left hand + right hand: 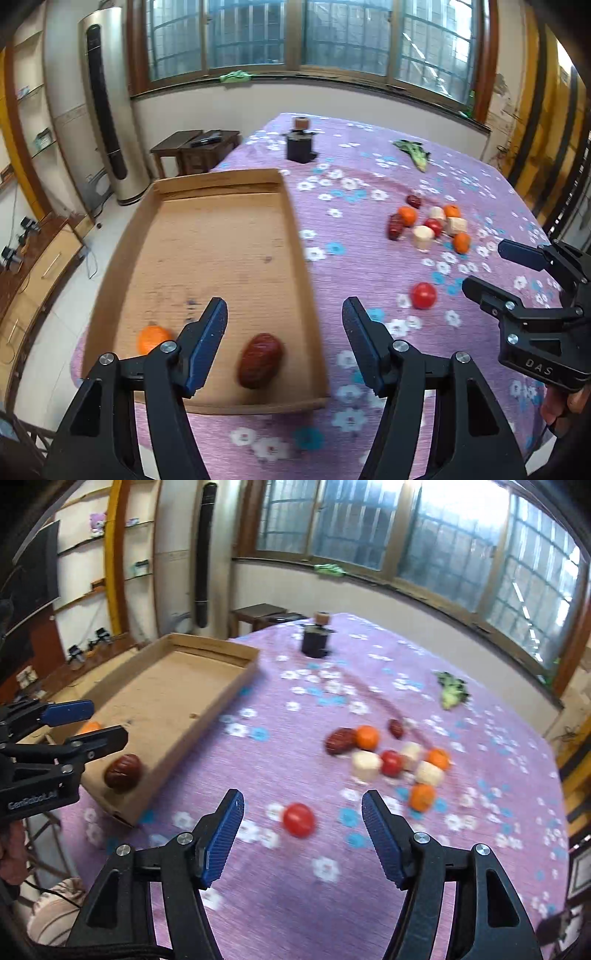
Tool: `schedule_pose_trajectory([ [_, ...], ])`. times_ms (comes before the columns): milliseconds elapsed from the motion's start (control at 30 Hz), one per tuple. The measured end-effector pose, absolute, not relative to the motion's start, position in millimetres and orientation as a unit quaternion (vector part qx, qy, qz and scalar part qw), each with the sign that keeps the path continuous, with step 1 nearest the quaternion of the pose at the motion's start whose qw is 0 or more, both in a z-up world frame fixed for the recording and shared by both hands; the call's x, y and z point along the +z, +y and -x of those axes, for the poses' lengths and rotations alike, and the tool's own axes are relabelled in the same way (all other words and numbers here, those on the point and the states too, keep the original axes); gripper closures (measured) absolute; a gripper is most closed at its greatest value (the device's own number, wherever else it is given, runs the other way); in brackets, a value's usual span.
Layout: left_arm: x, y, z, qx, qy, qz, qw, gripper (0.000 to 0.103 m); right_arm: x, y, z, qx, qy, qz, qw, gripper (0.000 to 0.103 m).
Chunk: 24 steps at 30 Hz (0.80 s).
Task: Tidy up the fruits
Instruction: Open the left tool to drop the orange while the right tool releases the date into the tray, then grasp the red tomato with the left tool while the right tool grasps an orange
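At the left, the cardboard tray (295, 229) already holds an orange (152, 338) and a dark red date (260, 360), and the left gripper (284, 343) hangs over its near end with jaws released and empty. On the counter (295, 904) further right, a lone red tomato (298, 819) lies just ahead of the right gripper (303, 838), between and slightly beyond its released, empty jaws. Being round, the tomato needs no particular wrist angle, so I judge the right hand far nearer for it; the remaining pile (391, 760) lies beyond, to the right.
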State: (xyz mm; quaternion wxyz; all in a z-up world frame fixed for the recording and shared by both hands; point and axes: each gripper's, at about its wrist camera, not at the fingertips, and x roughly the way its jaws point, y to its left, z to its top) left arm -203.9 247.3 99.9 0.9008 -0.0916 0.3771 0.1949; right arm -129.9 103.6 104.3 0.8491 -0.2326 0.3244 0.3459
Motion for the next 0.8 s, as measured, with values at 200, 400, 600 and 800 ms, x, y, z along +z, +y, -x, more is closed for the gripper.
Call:
schedule_pose_trajectory([
  [200, 102.1, 223.2, 195.7, 0.175, 0.382, 0.081, 0.904, 0.039, 106.9, 77.3, 119.0, 0.319, 0.327, 0.222, 0.861, 0.033],
  [400, 103.4, 206.1, 190.1, 0.164, 0.387, 0.071, 0.905, 0.039, 108.9, 57.3, 115.4, 0.307, 0.328, 0.212, 0.868, 0.033],
  [600, 103.2, 188.8, 181.5, 0.149, 0.392, 0.059, 0.906, 0.037, 113.2, 38.4, 111.8, 0.29, 0.326, 0.204, 0.876, 0.033],
  [800, 97.2, 171.9, 170.2, 0.13, 0.402, 0.052, 0.905, 0.037, 111.3, 20.0, 105.8, 0.276, 0.332, 0.195, 0.88, 0.032],
])
